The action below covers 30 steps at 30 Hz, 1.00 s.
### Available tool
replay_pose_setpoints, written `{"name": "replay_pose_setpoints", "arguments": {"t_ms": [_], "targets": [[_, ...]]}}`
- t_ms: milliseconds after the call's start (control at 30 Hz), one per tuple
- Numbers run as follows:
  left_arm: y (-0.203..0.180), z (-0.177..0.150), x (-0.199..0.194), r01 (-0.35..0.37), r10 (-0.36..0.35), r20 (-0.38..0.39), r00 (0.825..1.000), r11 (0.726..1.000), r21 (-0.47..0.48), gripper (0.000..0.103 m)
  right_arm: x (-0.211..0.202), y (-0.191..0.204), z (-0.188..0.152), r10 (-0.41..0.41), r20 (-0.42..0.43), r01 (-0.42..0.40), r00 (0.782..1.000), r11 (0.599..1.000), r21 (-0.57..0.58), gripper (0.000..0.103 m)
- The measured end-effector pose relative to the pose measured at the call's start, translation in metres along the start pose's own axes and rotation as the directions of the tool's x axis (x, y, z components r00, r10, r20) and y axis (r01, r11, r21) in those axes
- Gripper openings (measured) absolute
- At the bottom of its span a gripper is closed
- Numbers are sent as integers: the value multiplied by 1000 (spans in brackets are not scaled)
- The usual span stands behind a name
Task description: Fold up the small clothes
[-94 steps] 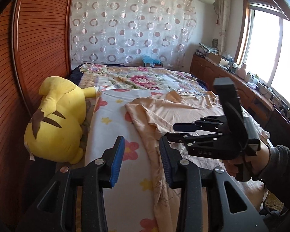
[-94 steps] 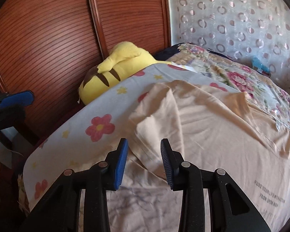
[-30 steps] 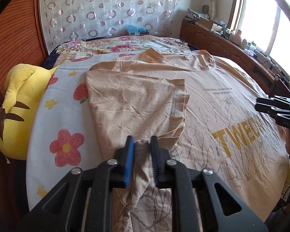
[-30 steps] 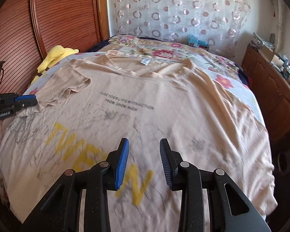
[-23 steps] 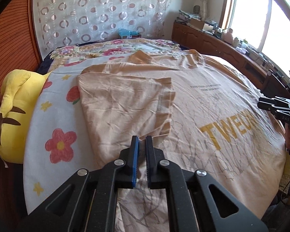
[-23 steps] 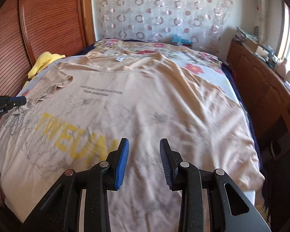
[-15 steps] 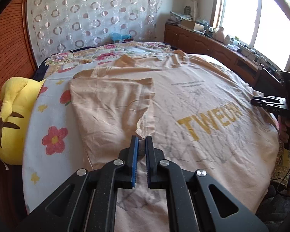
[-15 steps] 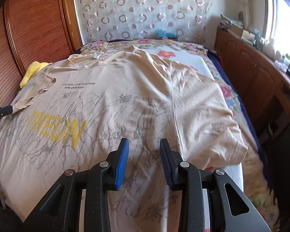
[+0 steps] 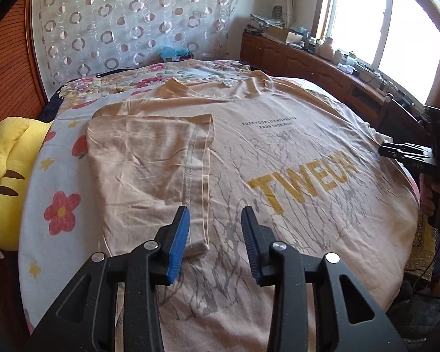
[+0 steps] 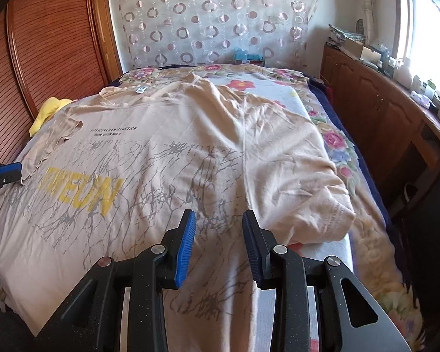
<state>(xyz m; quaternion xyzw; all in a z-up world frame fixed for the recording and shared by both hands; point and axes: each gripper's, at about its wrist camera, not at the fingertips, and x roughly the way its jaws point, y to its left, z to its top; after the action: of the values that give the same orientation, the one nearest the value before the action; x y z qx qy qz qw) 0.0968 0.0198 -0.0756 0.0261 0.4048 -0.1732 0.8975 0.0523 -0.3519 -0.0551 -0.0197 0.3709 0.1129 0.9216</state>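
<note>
A beige T-shirt (image 9: 293, 152) with yellow letters lies face up across the bed; it also shows in the right wrist view (image 10: 167, 152). Its left sleeve (image 9: 149, 161) is folded inward over the body. My left gripper (image 9: 215, 243) is open and empty just above the sleeve's near corner. My right gripper (image 10: 218, 243) is open and empty over the shirt's lower part, left of the spread right sleeve (image 10: 302, 182). The right gripper shows at the far right of the left wrist view (image 9: 407, 152).
A yellow plush toy (image 9: 6, 176) lies at the bed's left edge by the wooden wardrobe (image 10: 50, 44). A flowered sheet (image 9: 52, 193) covers the bed. A wooden counter (image 10: 396, 108) with clutter runs along the right under the window.
My left gripper, shut on the left sleeve, carried it inward over the shirt, then opened and let it go. My right gripper swung right toward the right sleeve, open throughout.
</note>
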Motion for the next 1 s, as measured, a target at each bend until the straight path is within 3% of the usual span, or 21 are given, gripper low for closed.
{"name": "replay_pose_setpoints", "arguments": {"t_ms": [267, 433, 567, 1000], "targets": [[-8, 15, 24, -5, 5, -22, 1000, 1000, 14, 38, -24, -31, 0, -50, 43, 49, 998, 998, 32, 34], [-21, 19, 46, -29, 32, -72, 997, 998, 48, 38, -24, -56, -3, -89, 25, 87, 996, 993, 83, 34], [-28, 21, 49, -31, 35, -68, 997, 997, 64, 38, -18, -71, -6, -100, -5, 100, 995, 988, 120, 34], [-40, 19, 47, 20, -13, -57, 998, 993, 120, 38, -11, -74, 4, -102, -43, 108, 994, 984, 143, 34]]}}
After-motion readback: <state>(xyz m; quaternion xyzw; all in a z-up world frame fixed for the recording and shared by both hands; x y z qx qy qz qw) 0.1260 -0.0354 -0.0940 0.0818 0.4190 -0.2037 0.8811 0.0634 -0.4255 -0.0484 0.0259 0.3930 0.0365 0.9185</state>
